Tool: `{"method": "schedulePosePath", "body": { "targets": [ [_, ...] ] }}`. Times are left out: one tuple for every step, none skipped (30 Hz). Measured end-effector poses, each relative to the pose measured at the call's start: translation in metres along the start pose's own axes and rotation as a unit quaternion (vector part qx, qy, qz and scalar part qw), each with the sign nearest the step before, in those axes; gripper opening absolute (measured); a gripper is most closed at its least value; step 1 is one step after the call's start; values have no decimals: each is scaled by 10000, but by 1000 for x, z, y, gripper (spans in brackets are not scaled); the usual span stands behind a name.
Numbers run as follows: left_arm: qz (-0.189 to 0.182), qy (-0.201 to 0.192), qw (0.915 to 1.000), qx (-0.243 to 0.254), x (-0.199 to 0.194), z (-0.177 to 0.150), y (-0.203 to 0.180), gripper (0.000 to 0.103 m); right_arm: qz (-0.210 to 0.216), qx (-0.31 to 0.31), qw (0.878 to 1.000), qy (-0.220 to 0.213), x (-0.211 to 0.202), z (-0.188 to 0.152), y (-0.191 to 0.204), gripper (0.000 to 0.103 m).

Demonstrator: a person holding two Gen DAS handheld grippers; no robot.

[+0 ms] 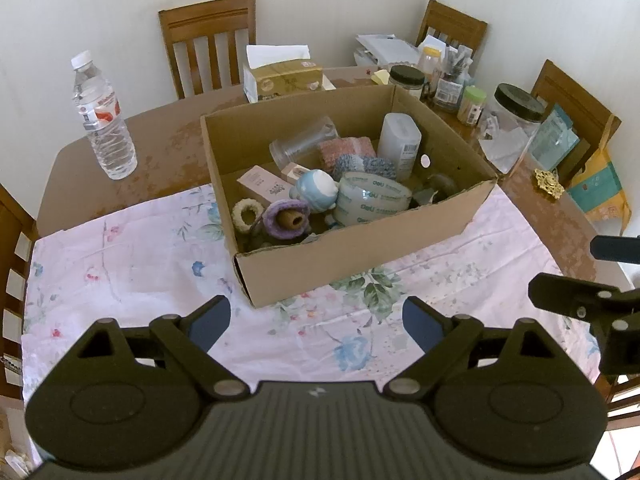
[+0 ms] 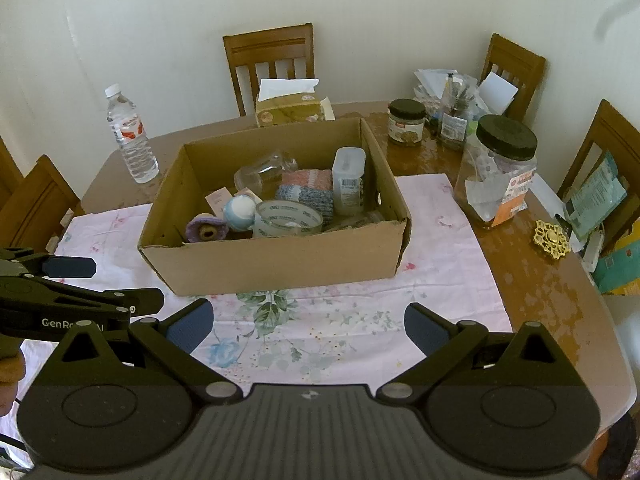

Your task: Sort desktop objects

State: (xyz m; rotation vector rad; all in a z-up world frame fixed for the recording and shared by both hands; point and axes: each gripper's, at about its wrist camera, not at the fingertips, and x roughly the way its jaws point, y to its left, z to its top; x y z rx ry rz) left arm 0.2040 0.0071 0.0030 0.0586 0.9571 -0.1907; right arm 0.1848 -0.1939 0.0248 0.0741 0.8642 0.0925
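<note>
Beyond both wide, empty tongs (image 1: 316, 322) (image 2: 309, 326), the cardboard box (image 1: 360, 248) sits apart.

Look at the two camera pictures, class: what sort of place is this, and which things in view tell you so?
Probably a home dining room: wooden chairs stand around a wooden table partly covered by a floral cloth, with a tissue box and lidded jars on it.

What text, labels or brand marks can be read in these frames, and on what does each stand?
"GenRo", rest hidden: on the left hand-held gripper, seen in the right wrist view.
"deli", repeated: on the tape roll in the cardboard box.
Too small or blurred: water bottle label, tissue box, white container barcode sticker, jar labels.
</note>
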Motion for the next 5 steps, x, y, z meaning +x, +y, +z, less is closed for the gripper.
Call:
{"method": "schedulePosePath", "body": {
  "targets": [
    [8, 7, 10000, -4, 0, 0, 0, 93, 1, -4, 10000, 1, 0, 0, -1, 103],
    [5, 20, 10000, -2, -1, -1, 0, 93, 7, -4, 10000, 2, 0, 0, -1, 103],
    [10, 26, 10000, -6, -1, -1, 0, 93, 15, 1, 10000, 1, 0, 0, -1, 103],
    [21, 26, 10000, -11, -1, -1, 0, 93, 23, 3, 10000, -3, -1, 0, -1, 103],
    [23, 29, 10000, -10, -2, -1, -1, 93, 26, -2, 10000, -5, -1, 0, -1, 103]
  ]
}}
